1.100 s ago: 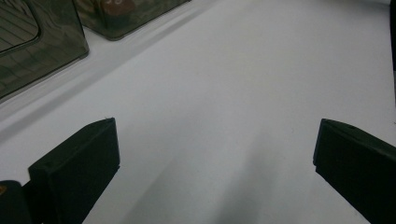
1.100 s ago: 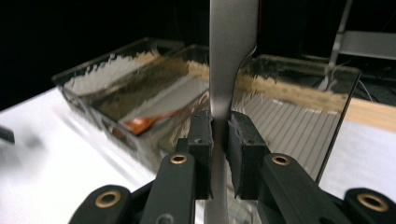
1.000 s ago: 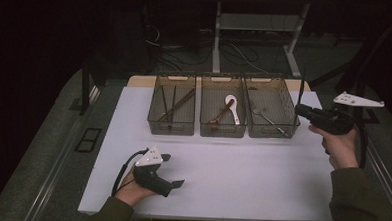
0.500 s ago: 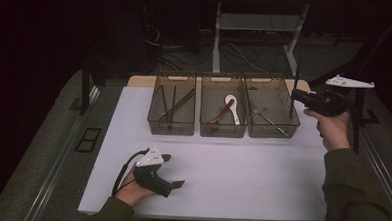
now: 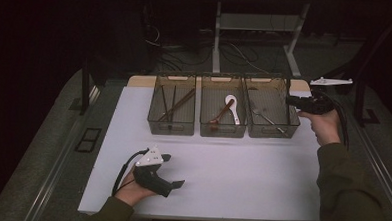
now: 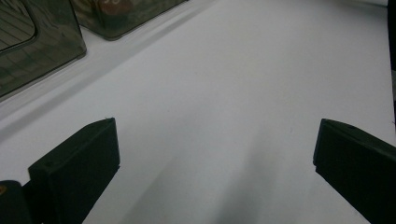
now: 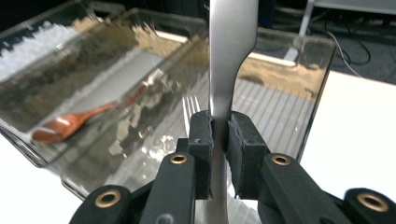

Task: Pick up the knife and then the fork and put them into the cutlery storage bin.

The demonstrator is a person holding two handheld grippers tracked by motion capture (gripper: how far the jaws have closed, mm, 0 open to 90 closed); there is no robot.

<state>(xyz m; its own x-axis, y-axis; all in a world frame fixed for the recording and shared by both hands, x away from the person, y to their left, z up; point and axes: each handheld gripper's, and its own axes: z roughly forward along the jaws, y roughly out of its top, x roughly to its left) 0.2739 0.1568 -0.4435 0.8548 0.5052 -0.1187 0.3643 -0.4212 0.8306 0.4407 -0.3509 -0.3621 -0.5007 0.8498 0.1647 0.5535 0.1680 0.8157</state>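
My right gripper [image 5: 290, 100] is shut on the flat handle of a silver metal utensil [image 7: 232, 42], which stands upright between the pads [image 7: 203, 130]; its lower end is hidden. The gripper hangs at the right wall of the right smoky bin [image 5: 293, 126], where a metal fork [image 5: 265, 115] lies. The same fork [image 7: 190, 109] shows through the bin wall in the right gripper view. My left gripper [image 5: 174, 170] rests on the white table [image 5: 241, 172] at the front left, open, with nothing between its jaws [image 6: 215, 154].
Three smoky plastic bins stand in a row at the back. The left bin [image 5: 156, 126] holds dark chopsticks [image 5: 170, 103]. The middle bin [image 5: 222, 130] holds a wooden spoon [image 5: 220, 115] and a white spoon [image 5: 231, 106]. Table edges drop to dark floor with cables behind.
The right hand has carried the utensil leftward and slightly down, from beside the table's right edge to the right bin. The left gripper has stayed put.
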